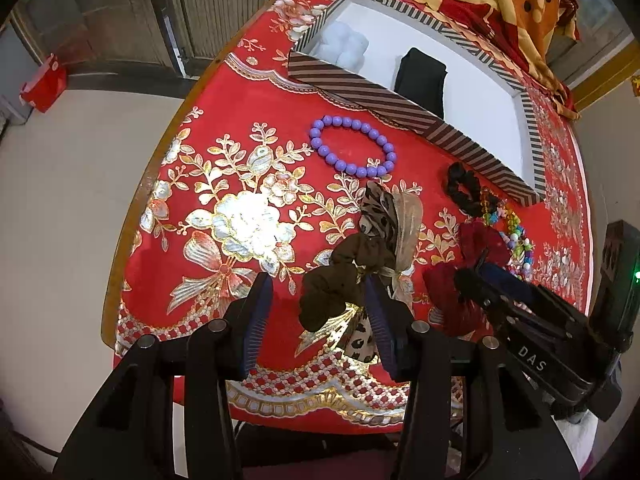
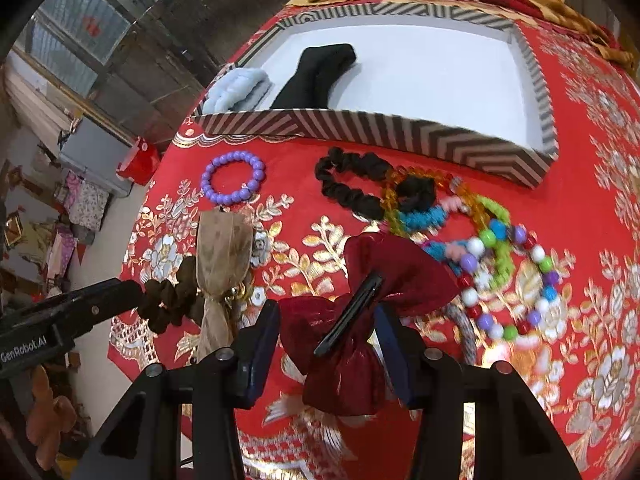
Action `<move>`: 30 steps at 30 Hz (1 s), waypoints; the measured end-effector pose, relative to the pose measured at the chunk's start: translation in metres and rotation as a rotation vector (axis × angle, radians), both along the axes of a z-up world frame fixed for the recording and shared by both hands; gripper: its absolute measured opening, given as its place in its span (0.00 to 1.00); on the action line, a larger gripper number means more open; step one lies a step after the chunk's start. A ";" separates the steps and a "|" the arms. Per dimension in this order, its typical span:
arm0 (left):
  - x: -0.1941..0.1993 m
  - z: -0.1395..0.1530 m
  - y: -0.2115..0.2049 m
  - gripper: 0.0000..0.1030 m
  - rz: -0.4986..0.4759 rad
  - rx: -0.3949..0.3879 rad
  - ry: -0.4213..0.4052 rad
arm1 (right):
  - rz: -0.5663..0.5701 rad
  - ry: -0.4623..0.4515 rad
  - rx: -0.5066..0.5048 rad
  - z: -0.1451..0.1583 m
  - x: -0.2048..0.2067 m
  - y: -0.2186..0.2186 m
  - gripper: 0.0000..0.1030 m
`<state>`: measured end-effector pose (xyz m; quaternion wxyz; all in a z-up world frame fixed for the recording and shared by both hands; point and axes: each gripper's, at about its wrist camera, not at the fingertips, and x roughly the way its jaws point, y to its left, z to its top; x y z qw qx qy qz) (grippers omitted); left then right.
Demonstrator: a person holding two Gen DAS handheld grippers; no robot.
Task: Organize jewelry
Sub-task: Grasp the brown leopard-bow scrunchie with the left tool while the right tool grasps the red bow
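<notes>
The right gripper point(image 2: 328, 344) is straddling the red bow point(image 2: 360, 320), jaws spread; only the left view is showing the left gripper point(image 1: 316, 320) spread, over the brown scrunchie point(image 1: 340, 280).

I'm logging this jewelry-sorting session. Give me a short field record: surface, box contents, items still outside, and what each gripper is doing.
surface: red floral-embroidered tablecloth
box: striped cardboard box, holding a black fabric piece and a pale blue fluffy item
outside: purple bead bracelet, black scrunchie, multicoloured bead strands
left gripper: jaws open around brown scrunchie with sheer ribbon
right gripper: jaws astride dark red shiny bow clip, not visibly pressing
</notes>
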<state>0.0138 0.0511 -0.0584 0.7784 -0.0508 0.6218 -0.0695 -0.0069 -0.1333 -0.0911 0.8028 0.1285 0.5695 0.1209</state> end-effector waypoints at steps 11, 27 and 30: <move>0.009 -0.010 -0.015 0.48 -0.057 -0.006 0.021 | -0.006 0.016 -0.020 -0.008 0.015 0.001 0.47; 0.026 -0.032 -0.029 0.49 -0.156 -0.050 0.055 | 0.004 0.028 0.028 -0.007 0.018 -0.013 0.47; 0.026 -0.031 -0.026 0.63 -0.200 -0.060 0.049 | 0.001 0.038 0.040 -0.007 0.018 -0.016 0.47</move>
